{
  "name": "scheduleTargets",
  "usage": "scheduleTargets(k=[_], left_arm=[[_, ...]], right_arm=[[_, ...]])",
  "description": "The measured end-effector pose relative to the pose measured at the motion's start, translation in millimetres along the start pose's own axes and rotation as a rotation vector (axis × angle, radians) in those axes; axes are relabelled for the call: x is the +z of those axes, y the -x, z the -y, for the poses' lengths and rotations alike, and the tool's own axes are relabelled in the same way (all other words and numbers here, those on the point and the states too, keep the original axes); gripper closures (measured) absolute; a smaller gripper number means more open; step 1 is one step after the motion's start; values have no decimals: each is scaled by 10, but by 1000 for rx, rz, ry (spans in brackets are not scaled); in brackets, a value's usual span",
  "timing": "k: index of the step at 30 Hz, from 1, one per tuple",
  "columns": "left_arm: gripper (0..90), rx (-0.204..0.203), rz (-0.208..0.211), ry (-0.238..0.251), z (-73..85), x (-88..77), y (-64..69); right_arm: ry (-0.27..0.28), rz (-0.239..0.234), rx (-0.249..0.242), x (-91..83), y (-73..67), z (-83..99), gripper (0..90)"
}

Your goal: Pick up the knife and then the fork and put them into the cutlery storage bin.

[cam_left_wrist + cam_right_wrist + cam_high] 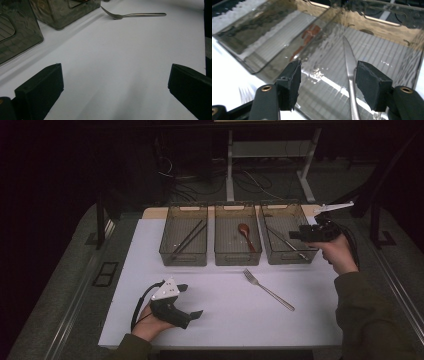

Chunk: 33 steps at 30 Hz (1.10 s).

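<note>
Apparently the cutlery is being sorted into bins. The left gripper (pixel 186 301) rests on the table, jaws wide and empty. The fork (pixel 268 289) lies loose on the table. The right gripper (pixel 327 82), jaws parted and empty, hangs over the knife (pixel 349 75) in the right bin (pixel 285 256); fetching the fork looks next.

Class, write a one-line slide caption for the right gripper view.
Open right gripper above the right-hand bin, a knife lying inside.

Left black two-jaw gripper (pixel 192 301) is held low at the near left, jaws spread wide and empty. Right black two-jaw gripper (pixel 291 234) is raised at the far right, jaws parted, nothing gripped.
</note>
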<state>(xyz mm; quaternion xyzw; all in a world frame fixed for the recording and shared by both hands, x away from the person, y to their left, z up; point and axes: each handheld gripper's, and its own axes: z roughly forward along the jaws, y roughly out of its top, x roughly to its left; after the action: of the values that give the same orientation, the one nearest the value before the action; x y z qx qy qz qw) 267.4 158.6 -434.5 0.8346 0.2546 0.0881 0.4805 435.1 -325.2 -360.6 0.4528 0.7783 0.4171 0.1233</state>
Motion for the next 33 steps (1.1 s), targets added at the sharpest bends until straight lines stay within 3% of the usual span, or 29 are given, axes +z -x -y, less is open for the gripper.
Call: scheduleTargets(k=[14,25,33], left_arm=[[0,5,1,0,0,-4,8],[0,3,0,1,0,5,16],[0,8,1,1,-1,-3,14]], right_arm=[[91,-71,-24,-268,-290,203,350],[87,-109,-70,-344,-526,463,349],[53,-133,-116,-320,-677,620,347]])
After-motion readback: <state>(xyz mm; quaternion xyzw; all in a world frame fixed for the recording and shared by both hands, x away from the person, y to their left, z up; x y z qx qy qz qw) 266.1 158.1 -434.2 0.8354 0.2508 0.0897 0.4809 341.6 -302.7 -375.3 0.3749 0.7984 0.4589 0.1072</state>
